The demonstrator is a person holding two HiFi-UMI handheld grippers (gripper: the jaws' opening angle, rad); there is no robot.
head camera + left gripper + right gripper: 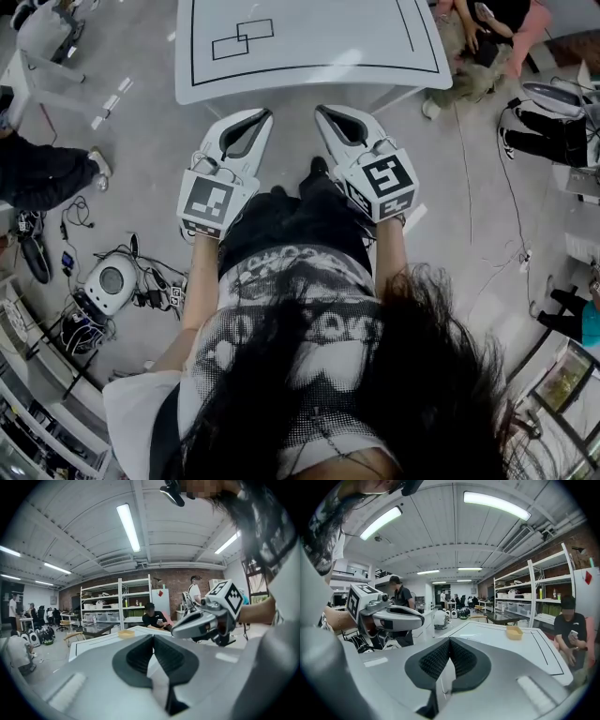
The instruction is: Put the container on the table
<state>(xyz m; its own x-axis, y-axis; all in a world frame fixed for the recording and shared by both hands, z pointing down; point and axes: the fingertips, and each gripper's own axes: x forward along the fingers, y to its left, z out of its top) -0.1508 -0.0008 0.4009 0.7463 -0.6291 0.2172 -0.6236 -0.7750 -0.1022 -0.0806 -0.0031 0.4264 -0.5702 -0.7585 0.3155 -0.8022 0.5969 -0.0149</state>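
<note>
A small tan container sits on the white table toward its far side; the left gripper view shows that container too. It is out of the head view, where only the table's near part shows. Both grippers are held side by side just short of the table's near edge. My left gripper has its pads meeting, with nothing between them. My right gripper is shut and empty as well. Each gripper shows in the other's view: the right one and the left one.
Black lines and two small rectangles are marked on the table. People sit beyond its far right corner. A white device with cables lies on the floor at the left. Metal shelves stand behind the table.
</note>
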